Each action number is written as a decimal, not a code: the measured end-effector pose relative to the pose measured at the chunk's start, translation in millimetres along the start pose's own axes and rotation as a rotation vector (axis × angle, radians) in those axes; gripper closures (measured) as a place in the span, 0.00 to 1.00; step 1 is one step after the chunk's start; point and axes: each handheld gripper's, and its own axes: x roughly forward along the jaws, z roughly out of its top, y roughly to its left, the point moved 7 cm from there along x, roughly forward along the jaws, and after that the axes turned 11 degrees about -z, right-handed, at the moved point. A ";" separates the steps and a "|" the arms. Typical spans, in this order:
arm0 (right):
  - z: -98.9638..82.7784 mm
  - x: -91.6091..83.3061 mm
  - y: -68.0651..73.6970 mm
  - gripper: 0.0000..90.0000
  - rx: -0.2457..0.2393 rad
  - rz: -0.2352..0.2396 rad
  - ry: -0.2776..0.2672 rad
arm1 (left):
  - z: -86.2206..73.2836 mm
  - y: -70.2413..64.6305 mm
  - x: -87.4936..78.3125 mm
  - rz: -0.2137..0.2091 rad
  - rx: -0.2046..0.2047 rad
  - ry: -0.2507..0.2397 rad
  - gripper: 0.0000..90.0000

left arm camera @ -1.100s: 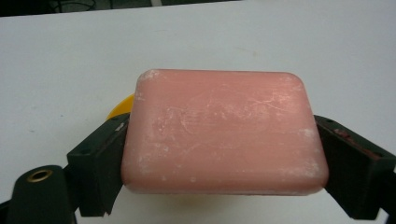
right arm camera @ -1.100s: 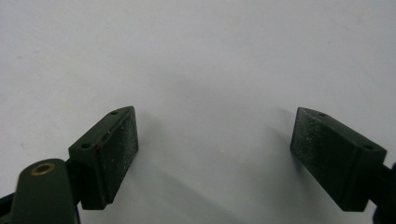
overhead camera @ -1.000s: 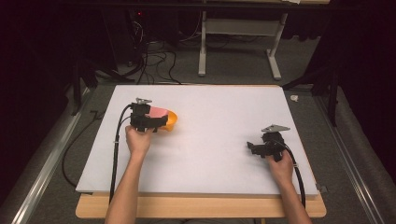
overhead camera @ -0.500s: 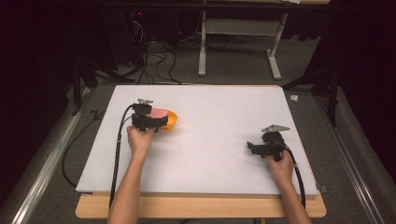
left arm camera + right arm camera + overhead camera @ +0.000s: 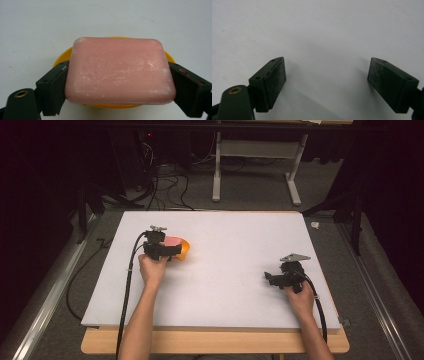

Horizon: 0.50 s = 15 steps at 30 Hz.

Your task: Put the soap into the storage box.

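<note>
- On the left half of the white table [image 5: 225,270], toward the far side, we are holding the left gripper [image 5: 117,80] with its two black jaws pressing against the short ends of a pink bar of soap [image 5: 120,72], one jaw on each end.
- We are seeing the soap lying flat over a yellow soap dish [image 5: 60,58], whose rim is peeking out beyond its far corners and under its near edge; whether the bar is resting in the dish or hanging just above it, we cannot tell.
- In the high view, we are finding the left gripper [image 5: 167,249] right beside the dish [image 5: 185,251], with the soap [image 5: 173,241] showing as a pink patch between them.
- We are keeping the right gripper [image 5: 272,279] well apart from the soap, over on the right side of the table and nearer to us.
- In the right gripper view, we are looking at that gripper [image 5: 327,80] with its jaws spread wide, gripping nothing, with bare white tabletop [image 5: 324,32] between and beyond them.
</note>
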 end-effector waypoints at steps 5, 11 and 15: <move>0.0 0.0 0.0 0.17 -0.002 0.000 -0.001 | 3.0 -5.2 4.0 0.000 0.015 0.005 0.15; 0.0 0.0 0.0 0.17 -0.002 0.000 -0.001 | 2.3 -5.1 9.2 0.005 0.014 0.019 0.15; 0.0 0.0 0.0 0.17 -0.002 0.001 -0.001 | 0.8 -2.7 10.9 0.013 0.008 0.031 0.15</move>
